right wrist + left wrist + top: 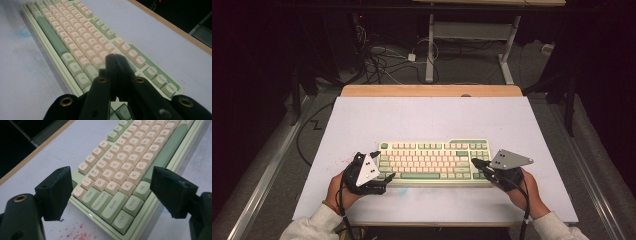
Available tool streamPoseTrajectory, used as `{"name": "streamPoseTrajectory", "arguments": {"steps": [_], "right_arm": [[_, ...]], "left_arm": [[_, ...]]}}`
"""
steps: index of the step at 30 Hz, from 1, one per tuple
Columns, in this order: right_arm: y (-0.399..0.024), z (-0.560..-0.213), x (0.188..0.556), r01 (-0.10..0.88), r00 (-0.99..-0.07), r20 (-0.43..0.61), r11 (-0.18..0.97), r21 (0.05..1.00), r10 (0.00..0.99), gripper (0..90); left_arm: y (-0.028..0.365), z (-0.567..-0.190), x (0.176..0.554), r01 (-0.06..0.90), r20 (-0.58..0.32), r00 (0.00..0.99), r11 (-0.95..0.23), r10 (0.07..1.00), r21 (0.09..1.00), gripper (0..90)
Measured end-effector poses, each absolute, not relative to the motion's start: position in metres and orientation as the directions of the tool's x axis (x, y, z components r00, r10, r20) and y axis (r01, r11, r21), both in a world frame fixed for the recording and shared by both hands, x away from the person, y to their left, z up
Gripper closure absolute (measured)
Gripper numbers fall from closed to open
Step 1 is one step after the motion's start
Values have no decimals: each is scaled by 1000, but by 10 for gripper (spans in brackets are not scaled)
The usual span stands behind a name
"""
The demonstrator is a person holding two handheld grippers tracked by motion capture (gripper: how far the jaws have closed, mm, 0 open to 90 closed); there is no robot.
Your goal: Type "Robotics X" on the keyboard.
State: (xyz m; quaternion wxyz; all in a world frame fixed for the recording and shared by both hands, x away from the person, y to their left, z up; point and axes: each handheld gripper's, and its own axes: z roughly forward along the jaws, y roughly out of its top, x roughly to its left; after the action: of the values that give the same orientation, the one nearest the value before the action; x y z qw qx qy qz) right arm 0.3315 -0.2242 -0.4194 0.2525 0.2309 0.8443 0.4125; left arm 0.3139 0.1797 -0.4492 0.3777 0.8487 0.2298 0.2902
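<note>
A: Surface?
B: White board (422, 115) on a wooden table (432, 90), dark room, cables on the floor behind.
A: Keyboard?
B: Green and cream keyboard (434, 161) lies flat near the board's front edge, between both hands.
A: Left gripper (379, 172)?
B: Jaws wide apart, straddling the keyboard's Ctrl/Shift corner (120, 218), not pressing it. Red specks (77, 233) on the board below.
A: Right gripper (475, 163)?
B: Jaws closed together, nothing between them, tips over the keys at the keyboard's right end.

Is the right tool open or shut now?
Shut. In the right gripper view, the right tool's black jaws meet with no gap and nothing between them, above the right end of the keyboard.
</note>
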Motion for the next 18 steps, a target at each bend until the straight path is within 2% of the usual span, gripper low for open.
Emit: {"name": "streamPoseTrajectory", "arguments": {"steps": [13,15,18], "right_arm": [[-209,-424,337,183,-785,-237,579,794,572,900],[-208,-424,336,181,-787,-237,580,794,569,900],[-208,-424,335,179,-787,-240,582,793,568,900]], "left_arm": [[180,-450,311,185,285,745,-599,603,779,209],[178,-451,311,180,276,761,-599,587,780,270],[173,-452,311,183,235,799,-595,554,783,489]]}}
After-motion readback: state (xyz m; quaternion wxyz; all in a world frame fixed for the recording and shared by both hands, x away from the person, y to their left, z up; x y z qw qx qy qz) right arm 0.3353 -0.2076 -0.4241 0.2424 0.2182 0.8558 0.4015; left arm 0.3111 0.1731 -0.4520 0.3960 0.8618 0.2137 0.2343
